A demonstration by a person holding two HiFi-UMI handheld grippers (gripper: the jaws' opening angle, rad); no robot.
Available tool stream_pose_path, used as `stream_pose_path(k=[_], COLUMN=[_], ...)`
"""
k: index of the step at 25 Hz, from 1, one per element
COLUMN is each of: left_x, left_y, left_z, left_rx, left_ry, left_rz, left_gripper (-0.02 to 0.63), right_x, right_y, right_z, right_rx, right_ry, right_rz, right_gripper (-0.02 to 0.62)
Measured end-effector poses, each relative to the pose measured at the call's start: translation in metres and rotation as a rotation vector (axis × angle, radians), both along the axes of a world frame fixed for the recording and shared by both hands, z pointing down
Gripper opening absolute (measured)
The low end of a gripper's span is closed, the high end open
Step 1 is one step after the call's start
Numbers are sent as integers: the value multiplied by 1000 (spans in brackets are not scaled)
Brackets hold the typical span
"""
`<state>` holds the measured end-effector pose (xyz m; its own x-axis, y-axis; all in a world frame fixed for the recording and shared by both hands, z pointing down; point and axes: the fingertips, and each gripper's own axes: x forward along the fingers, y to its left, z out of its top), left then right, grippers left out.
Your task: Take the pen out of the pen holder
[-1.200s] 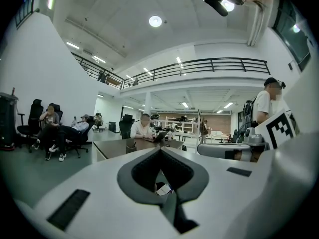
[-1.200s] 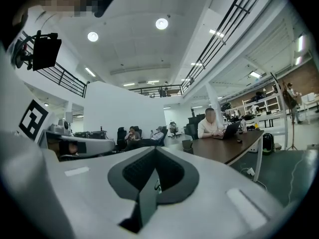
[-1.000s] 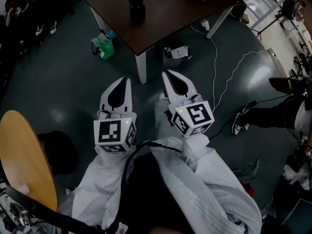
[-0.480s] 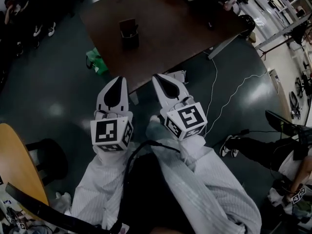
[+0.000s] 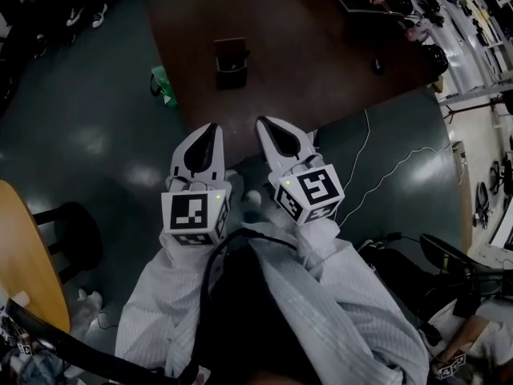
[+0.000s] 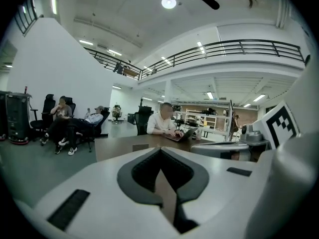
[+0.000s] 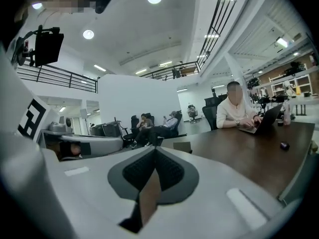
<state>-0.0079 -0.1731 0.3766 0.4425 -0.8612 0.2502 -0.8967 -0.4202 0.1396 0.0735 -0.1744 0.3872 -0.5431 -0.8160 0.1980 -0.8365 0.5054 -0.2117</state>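
Dark brown wood of the table (image 5: 321, 70) fills the upper middle of the frame, and the black pen holder (image 5: 231, 64) stands on it near its left edge. We hold the left gripper (image 5: 212, 127) and right gripper (image 5: 264, 123) side by side at centre, below the holder, jaws pressed together on nothing.

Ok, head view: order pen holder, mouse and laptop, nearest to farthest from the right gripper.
1. Pen holder, ahead-left of the right gripper, on the table.
2. Mouse, farther right on the table.
3. Laptop, at the far edge.
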Motion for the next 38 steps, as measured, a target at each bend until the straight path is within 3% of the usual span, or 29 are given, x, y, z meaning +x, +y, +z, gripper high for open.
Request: stream_pose_path(k=[13, 20, 24, 26, 31, 34, 38], left_x=[16, 35, 44, 46, 65, 64, 71], left_y=[-123, -187, -206, -211, -240, -245, -253], left_z=[38, 72, 98, 111, 135, 146, 151], left_rx=[-34, -112, -153, -175, -226, -241, -228], left_ry=[-52, -114, -162, -196, -310, -377, -392], left_rz=[73, 73, 49, 62, 60, 26, -5], left_gripper=[5, 6, 9, 68, 120, 120, 118], right_x=[12, 23, 29, 30, 51, 51, 63], right_y=[-96, -139, -151, -153, -170, -171, -179], right_z=[35, 49, 57, 61, 68, 70, 74], right_rx=[-85, -143, -159, -168, -198, -211, -220], right_ry=[17, 13, 13, 12, 4, 1, 0], right_rz=[79, 72, 52, 46, 34, 28, 25], right_gripper=[3, 3, 3, 3, 3, 3, 3])
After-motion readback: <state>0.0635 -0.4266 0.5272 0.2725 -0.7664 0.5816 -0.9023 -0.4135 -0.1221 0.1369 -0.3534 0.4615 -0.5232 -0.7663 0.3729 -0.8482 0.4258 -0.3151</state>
